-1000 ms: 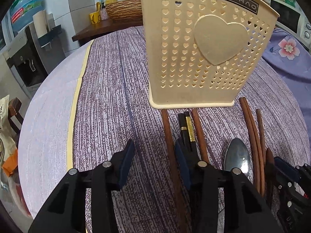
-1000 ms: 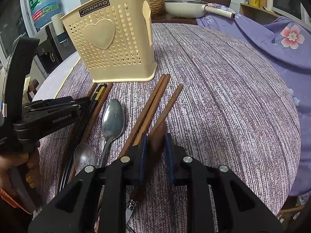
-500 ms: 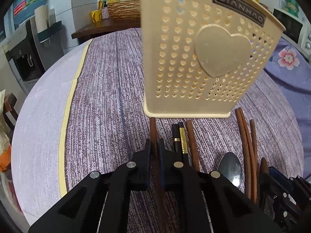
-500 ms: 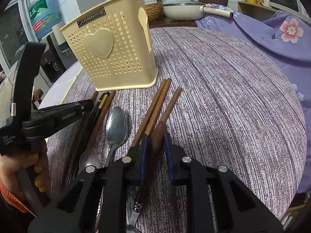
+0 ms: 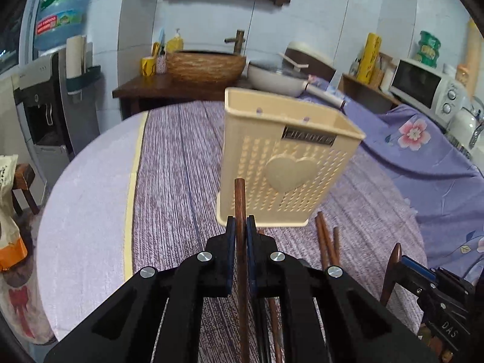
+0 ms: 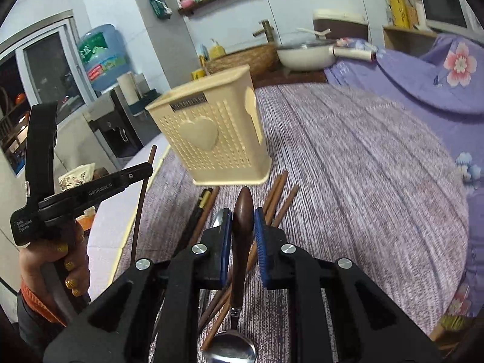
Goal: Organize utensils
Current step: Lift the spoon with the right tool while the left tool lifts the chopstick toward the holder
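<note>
A cream perforated utensil holder [image 5: 284, 163] with a heart stands on the purple-striped table [image 5: 181, 157]; it also shows in the right wrist view [image 6: 211, 142]. My left gripper [image 5: 241, 230] is shut on a brown wooden chopstick [image 5: 240, 199], lifted above the table and pointing at the holder. My right gripper [image 6: 243, 227] is shut on the dark wooden handle of a spoon [image 6: 242, 220]; its metal bowl [image 6: 230, 348] hangs below. More brown chopsticks [image 6: 278, 193] and black chopsticks [image 6: 201, 205] lie in front of the holder.
A purple floral cloth [image 5: 423, 151] covers the right side. A woven basin [image 5: 205, 65], a pan [image 5: 278, 78] and a microwave [image 5: 423, 84] stand behind the table. A water dispenser [image 5: 45, 96] stands at the left. The table edge curves at the left.
Both grippers have risen from the table, the left carrying a brown chopstick and the right carrying the wooden-handled spoon. The holder now looks farther and lower.
</note>
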### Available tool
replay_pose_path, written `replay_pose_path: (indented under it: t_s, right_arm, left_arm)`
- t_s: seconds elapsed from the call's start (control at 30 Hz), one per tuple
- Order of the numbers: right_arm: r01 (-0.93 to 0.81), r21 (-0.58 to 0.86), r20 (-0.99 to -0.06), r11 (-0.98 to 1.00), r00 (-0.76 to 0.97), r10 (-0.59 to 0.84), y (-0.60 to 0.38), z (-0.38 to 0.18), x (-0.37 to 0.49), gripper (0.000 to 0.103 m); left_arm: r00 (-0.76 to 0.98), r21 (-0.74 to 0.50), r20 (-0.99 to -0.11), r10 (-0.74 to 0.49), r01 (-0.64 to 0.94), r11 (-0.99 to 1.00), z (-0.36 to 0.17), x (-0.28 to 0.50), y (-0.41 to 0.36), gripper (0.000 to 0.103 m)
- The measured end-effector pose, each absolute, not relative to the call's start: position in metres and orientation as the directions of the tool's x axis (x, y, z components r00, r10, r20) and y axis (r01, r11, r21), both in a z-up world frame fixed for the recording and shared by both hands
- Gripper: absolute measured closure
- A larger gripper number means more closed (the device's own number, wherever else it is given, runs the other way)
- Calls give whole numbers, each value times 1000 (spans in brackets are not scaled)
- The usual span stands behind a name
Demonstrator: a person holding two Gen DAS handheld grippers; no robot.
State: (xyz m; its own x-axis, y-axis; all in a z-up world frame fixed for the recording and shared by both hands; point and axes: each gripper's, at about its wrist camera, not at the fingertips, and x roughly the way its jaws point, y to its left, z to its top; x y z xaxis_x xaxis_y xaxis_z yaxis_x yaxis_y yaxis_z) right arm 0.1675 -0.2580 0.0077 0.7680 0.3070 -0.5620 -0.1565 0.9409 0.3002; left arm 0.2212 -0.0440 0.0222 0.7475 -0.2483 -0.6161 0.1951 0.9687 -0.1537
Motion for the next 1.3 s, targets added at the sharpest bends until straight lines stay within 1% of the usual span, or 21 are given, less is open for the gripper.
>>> replay_pose_path:
  t_s: [0.17, 0.27, 0.37, 0.7, 1.1, 1.3]
  right_arm:
    - [-203, 256, -501, 945, 808, 309, -258, 34, 145, 87]
    - [-221, 222, -479, 950, 824, 303, -259, 45, 131, 87]
    - [-230, 205, -465, 951, 833, 301, -260, 52, 121, 87]
    - [-245, 192, -428, 950, 850, 306, -261, 66, 114, 87]
    - [-274, 189, -423, 943, 843, 331, -261, 80, 124, 87]
    - [-280, 183, -420, 942, 845, 333, -261, 88, 138, 87]
  left_arm:
    - [793, -157, -547, -268, 218, 963, 46, 196, -40, 96]
    - [816, -141, -513, -266, 225, 964, 56, 181, -38, 96]
    - [828, -150, -490, -273, 228, 962, 62, 170, -36, 96]
    - [849, -159, -451, -276, 228, 961, 75, 156, -33, 96]
    - [857, -177, -425, -293, 239, 955, 90, 154, -25, 96]
    - [863, -158, -413, -292, 248, 956, 102, 159, -29, 96]
